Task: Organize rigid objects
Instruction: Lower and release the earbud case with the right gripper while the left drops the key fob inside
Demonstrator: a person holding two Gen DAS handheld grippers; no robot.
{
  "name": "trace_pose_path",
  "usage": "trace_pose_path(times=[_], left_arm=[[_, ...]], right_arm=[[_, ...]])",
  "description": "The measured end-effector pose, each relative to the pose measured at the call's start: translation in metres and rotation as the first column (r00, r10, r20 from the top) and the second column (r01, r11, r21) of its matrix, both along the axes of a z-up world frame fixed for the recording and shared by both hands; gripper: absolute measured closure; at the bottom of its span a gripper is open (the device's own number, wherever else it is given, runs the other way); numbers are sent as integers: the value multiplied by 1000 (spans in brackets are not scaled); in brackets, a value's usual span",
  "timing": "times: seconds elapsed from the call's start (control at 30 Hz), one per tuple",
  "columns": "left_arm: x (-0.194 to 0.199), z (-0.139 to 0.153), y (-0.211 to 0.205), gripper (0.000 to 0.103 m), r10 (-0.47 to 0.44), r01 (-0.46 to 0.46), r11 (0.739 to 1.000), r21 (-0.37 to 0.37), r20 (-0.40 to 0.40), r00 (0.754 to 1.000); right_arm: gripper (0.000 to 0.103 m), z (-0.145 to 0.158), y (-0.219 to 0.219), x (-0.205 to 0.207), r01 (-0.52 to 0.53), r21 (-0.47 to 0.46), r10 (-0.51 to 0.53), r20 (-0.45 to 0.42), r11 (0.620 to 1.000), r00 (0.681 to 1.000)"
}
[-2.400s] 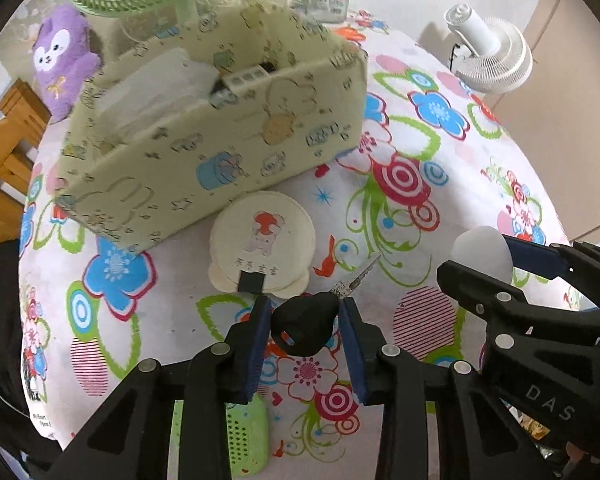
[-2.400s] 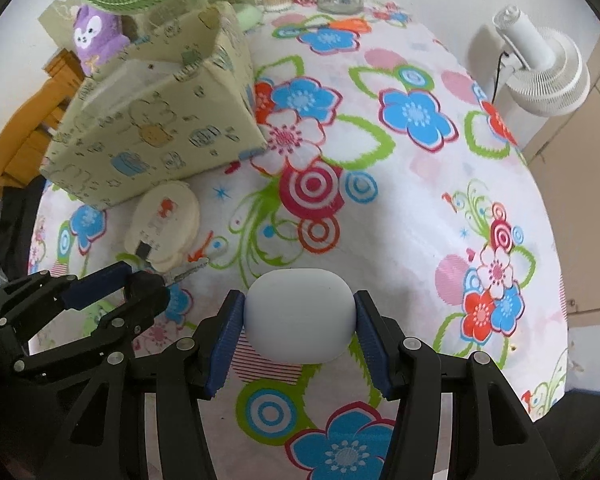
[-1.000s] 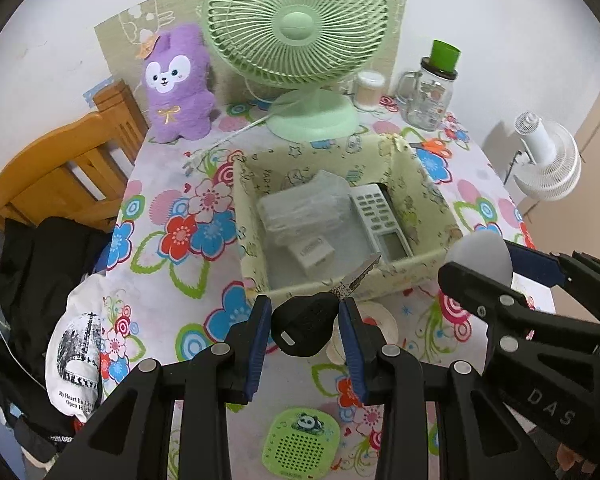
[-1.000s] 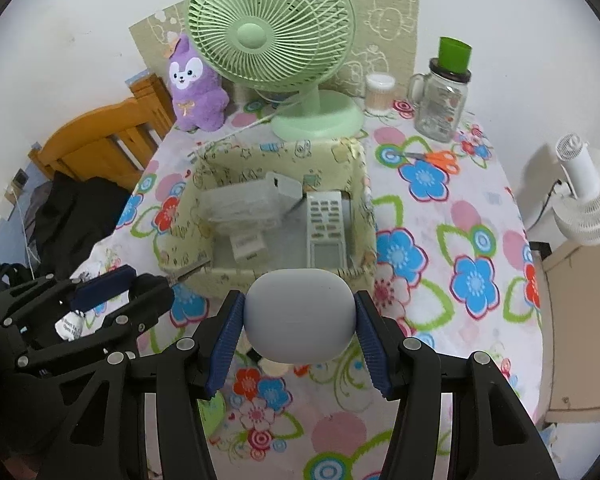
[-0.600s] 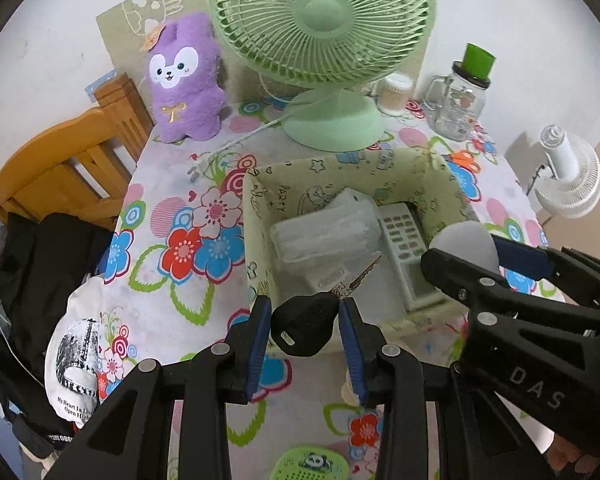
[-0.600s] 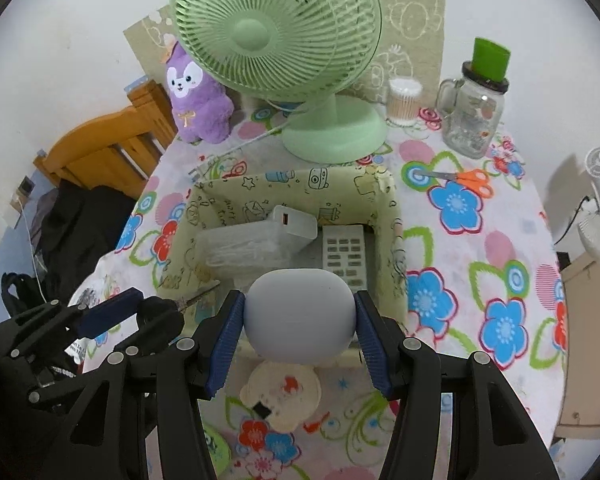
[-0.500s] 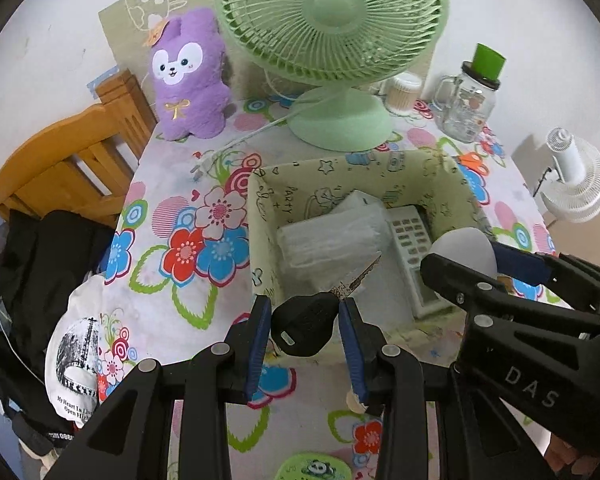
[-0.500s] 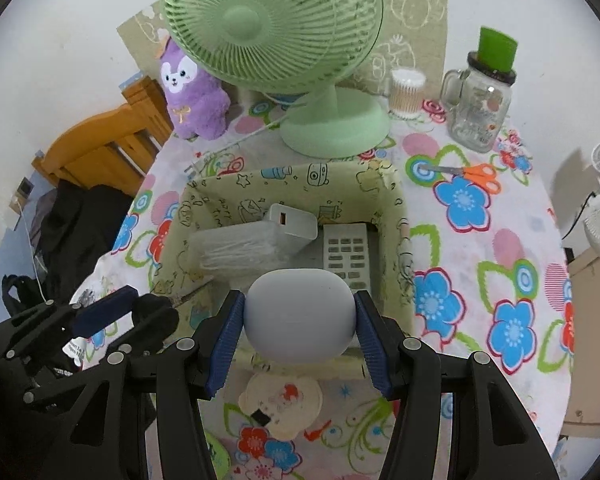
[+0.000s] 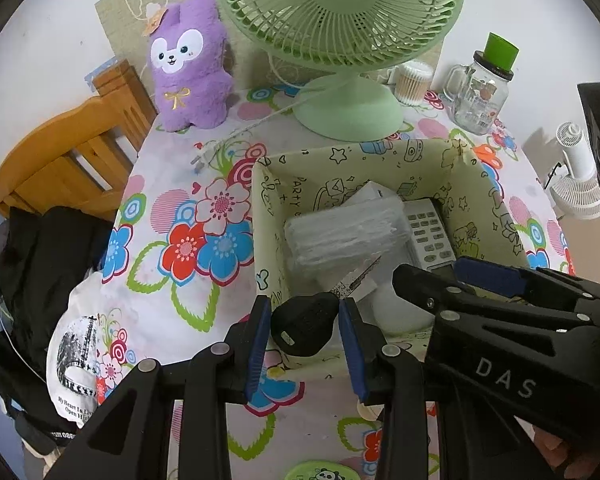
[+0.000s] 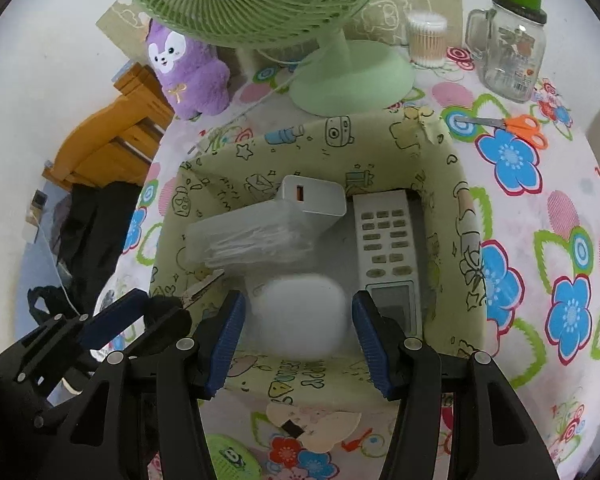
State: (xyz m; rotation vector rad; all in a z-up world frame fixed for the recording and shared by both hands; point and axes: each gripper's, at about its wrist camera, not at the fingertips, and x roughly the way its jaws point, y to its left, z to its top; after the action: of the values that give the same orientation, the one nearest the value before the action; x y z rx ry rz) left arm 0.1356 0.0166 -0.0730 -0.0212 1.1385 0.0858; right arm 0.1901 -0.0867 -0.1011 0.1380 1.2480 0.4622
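Above the printed fabric box (image 10: 466, 216), a smooth rounded white case (image 10: 298, 314) blurs.

"DAS" on right gripper (image 9: 500, 292)

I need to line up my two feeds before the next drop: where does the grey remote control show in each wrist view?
Left wrist: the remote control lies in the box, right of centre, partly hidden by the right gripper.
Right wrist: the remote control lies against the box's right wall, just right of centre.
Shared landmark: the green fan stands behind the box.
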Motion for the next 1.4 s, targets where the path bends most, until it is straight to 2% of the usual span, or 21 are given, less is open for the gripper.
trace_pose_path(times=[0.07,0.43,0.6,0.77,1.03,1.27,1.4], left_arm=[[1,0,0,68,-3,3,1000,1,-1,1000],[11,7,-18,68,-86,86,996,-15,17,996],[17,3,-36,68,-157,158,987,-15,11,987],[20,-6,-44,68,-188,188,982,-10,-18,982],[19,-13,-46,67,-189,190,982,5,-44,981],[12,-13,-38,67,-166,167,986,12,-53,985],[7,-8,-35,60,-159,160,987,19,-40,987]], right_arm=[[34,2,-2,-1,10,-6,-10,6,1000,1000],[33,46,-43,-20,100,-79,-85,172,992,981],[33,46,-69,-27,174,-78,-160,160,982,974],[33,39,-85,-34,219,-77,-207,137,973,969],[33,27,-93,-38,245,-76,-237,97,966,967],[33,25,-84,-39,222,-79,-215,92,972,972],[33,26,-77,-42,206,-82,-198,94,975,976]])
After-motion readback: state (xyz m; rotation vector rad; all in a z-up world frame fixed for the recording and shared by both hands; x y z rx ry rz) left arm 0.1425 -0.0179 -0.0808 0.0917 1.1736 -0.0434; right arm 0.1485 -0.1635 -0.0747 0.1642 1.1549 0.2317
